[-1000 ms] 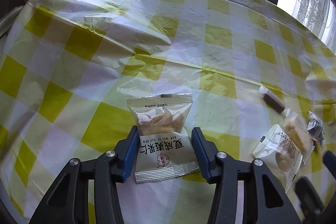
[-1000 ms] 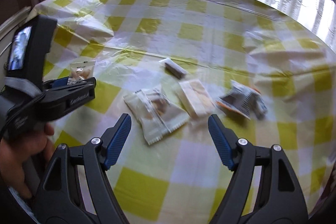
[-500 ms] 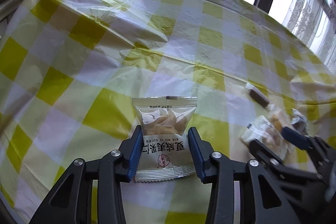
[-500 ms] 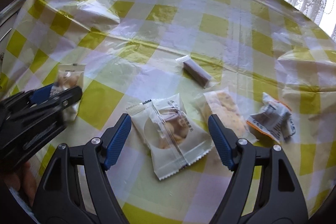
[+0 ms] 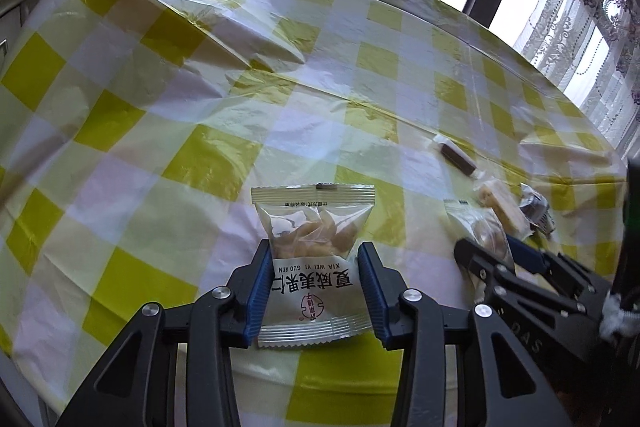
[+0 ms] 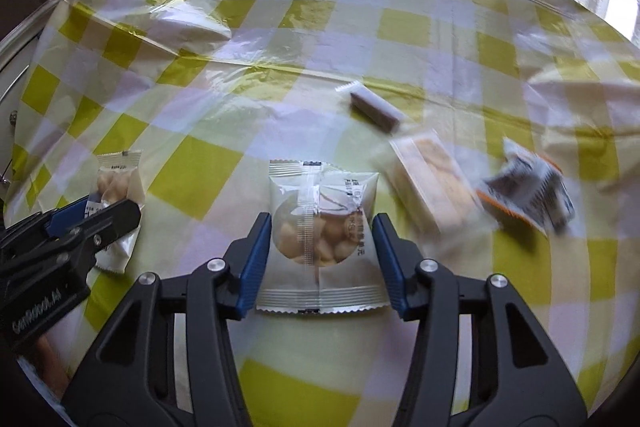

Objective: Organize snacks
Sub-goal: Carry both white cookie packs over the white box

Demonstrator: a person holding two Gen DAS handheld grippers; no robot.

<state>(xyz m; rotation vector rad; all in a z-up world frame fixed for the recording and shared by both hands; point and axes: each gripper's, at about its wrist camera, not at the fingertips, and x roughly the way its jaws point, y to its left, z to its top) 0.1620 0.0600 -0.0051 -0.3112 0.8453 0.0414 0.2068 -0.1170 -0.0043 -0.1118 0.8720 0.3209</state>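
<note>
A: How far along is the sorting?

B: Barely begun, I'd judge. The nut packet, low centre of the left view, is pinched by the left tool.

A: And the right tool?

B: Closing around the peanut packet; pads not clearly pressing. Three snacks lie loose at right on the surface.

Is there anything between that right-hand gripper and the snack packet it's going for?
No, nothing visible. The white nut packet already lies between the right gripper's closing jaws. The other snacks lie off to the sides on the checked tablecloth.
</note>
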